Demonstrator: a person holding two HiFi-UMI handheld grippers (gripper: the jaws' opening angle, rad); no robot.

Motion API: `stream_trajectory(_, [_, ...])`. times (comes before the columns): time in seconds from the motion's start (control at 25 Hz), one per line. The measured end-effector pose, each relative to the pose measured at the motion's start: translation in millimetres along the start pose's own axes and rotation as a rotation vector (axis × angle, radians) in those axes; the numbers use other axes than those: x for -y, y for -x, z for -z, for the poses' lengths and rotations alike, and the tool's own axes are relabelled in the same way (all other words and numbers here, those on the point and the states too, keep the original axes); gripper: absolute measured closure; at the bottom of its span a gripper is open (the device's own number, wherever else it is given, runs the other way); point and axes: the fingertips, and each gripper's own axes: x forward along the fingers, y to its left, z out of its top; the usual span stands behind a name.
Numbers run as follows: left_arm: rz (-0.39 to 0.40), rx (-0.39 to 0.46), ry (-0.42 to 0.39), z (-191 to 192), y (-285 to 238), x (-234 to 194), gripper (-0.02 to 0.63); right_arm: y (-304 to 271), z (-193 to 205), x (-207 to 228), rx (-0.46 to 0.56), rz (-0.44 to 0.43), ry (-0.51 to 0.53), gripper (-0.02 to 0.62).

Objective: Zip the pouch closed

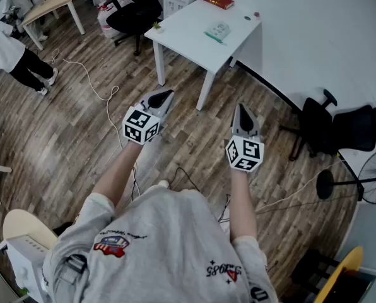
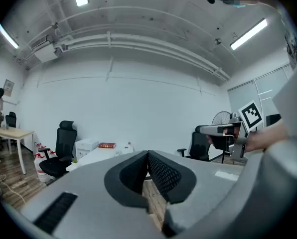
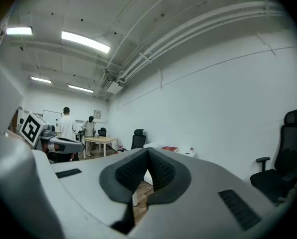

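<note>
Only head view shows pouch [image 1: 217, 30].

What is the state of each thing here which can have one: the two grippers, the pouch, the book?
left gripper: fingers shut, nothing between them.
right gripper: fingers shut, nothing between them.
pouch: lying on the white table, untouched; zip too small to tell.
red book: closed, flat on the table.

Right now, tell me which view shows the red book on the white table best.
The head view: the red book lies fully visible from above on the white table. Both gripper views show only its thin, distant edge, side-on.
</note>
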Motion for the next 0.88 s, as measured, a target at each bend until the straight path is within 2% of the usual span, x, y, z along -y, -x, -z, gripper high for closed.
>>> stream_trajectory(0.16, [0.002, 0.001, 0.003, -1, 3, 0, 0.6, 1, 1, -3, 0.003, -0.014, -0.041, 0.603])
stream_trajectory(0.36, [-0.007, 0.001, 0.003, 3, 6, 2, 0.598, 7, 5, -4, 0.003, -0.021, -0.039, 0.597])
stream_trajectory(0.48, [-0.01, 0.004, 0.007, 2, 10, 2, 0.592, 9, 2, -6, 0.009, -0.026, -0.028, 0.542])
stream_trajectory(0.6, [-0.017, 0.006, 0.016, 0, 10, 2, 0.519, 10, -1, -5, 0.021, -0.016, -0.017, 0.46])
stream_trajectory(0.76, [-0.035, 0.005, 0.027, 4, 8, 4, 0.35, 15, 2, -2, 0.027, -0.008, -0.016, 0.365])
stream_trajectory(0.88, [-0.053, 0.007, 0.035, 9, 10, 7, 0.304, 21, 5, 0, 0.027, -0.01, -0.017, 0.339])
